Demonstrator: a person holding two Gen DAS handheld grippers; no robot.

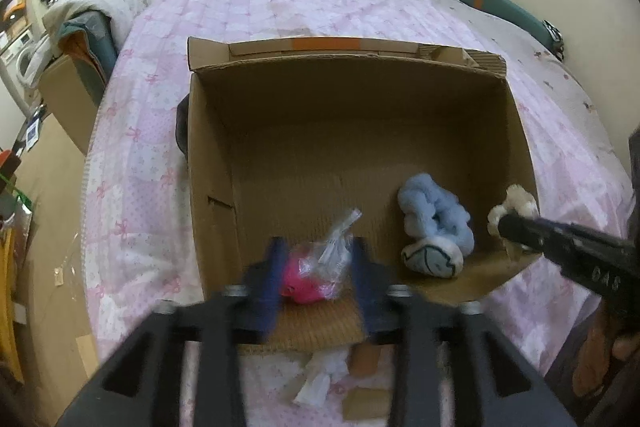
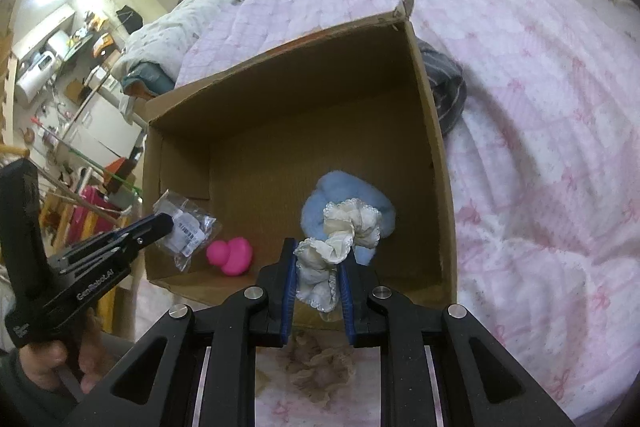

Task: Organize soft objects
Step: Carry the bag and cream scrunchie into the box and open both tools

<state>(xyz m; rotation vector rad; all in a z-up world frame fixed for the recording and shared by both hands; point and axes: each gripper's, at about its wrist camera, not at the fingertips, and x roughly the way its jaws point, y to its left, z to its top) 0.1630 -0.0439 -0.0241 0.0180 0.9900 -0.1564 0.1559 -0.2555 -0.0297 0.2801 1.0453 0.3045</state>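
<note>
Cream lace scrunchie [image 2: 326,263]: clamped in right gripper [image 2: 318,269] above cardboard box [image 2: 436,155]; judged light, limp, best pinched mid-bunch. Crinkly plastic packet [image 2: 184,227]: pinched by left gripper [image 2: 160,227].

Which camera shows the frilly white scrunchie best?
The right wrist view. There the cream scrunchie fills the middle, pinched between the right gripper fingers above the cardboard box, its lace trim clear. The left wrist view shows only a small puff of it at the gripper's tip near the box's right wall.
</note>
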